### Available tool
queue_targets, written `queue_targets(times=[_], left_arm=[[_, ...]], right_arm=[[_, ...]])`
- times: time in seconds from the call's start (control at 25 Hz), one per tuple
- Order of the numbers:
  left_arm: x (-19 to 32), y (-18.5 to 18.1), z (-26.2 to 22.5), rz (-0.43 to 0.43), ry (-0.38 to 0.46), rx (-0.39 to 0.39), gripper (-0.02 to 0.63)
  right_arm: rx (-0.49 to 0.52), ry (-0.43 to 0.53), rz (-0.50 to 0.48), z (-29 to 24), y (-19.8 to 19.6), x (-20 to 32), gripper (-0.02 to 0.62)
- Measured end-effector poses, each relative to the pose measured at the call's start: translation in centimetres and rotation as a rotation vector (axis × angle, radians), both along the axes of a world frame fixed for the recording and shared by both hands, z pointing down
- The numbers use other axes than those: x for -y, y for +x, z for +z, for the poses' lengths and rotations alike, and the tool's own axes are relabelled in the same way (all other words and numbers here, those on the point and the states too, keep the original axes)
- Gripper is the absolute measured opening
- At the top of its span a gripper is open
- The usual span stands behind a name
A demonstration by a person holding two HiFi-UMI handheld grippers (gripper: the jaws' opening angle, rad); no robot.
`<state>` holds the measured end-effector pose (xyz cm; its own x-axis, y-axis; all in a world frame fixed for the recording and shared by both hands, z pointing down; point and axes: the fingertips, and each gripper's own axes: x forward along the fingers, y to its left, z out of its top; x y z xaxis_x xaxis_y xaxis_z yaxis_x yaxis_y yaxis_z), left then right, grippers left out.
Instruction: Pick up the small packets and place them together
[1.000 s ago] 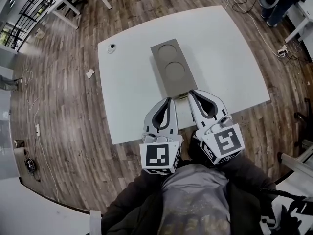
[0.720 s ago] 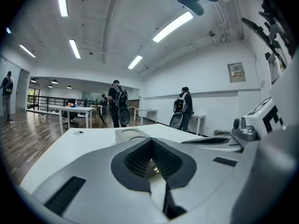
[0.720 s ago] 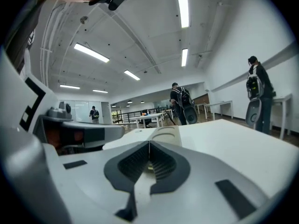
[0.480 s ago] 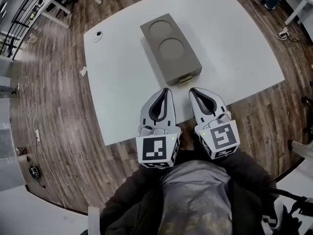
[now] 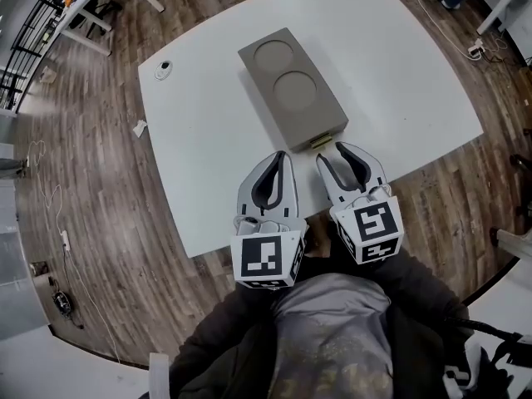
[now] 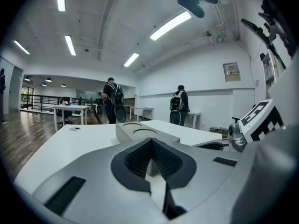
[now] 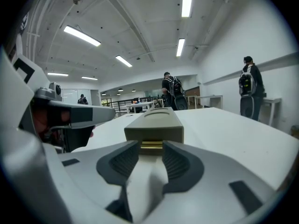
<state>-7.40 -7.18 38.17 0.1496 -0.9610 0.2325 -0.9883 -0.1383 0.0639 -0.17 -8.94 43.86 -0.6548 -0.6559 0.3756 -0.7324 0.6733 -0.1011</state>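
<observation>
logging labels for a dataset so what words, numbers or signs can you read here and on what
No readable text anywhere.
Wall sign: print too small and blurred to read.
Left cube, right cube: black-and-white square markers, no letters or numbers.
Box: no label shows.

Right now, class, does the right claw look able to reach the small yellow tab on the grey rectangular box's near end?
Probably yes: the right claw, jaws just opening and empty, points straight at the yellow tab on the grey rectangular box; nothing blocks it.
</observation>
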Motion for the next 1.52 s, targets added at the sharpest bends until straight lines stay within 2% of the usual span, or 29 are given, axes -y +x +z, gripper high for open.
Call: queue_targets(times=[0.16,0.8,1.52], left_arm=[[0.4,-0.5,0.3,0.01,-0.014,-0.005,0.002],[2.1,-1.4,0.5,0.062,-0.041,-0.053,0.002],[2.2,-1.0,0.4,0.076,-0.055,-0.068,0.002]], right_arm=[[-0.046,-0.02,0.006,0.5,-0.6,0.3,0.186],[-0.218,-0.154,0.052,2.7,-1.4,1.7,0.186],[-0.183,-0.193,0.025,2.6,-1.0,1.0,0.181]])
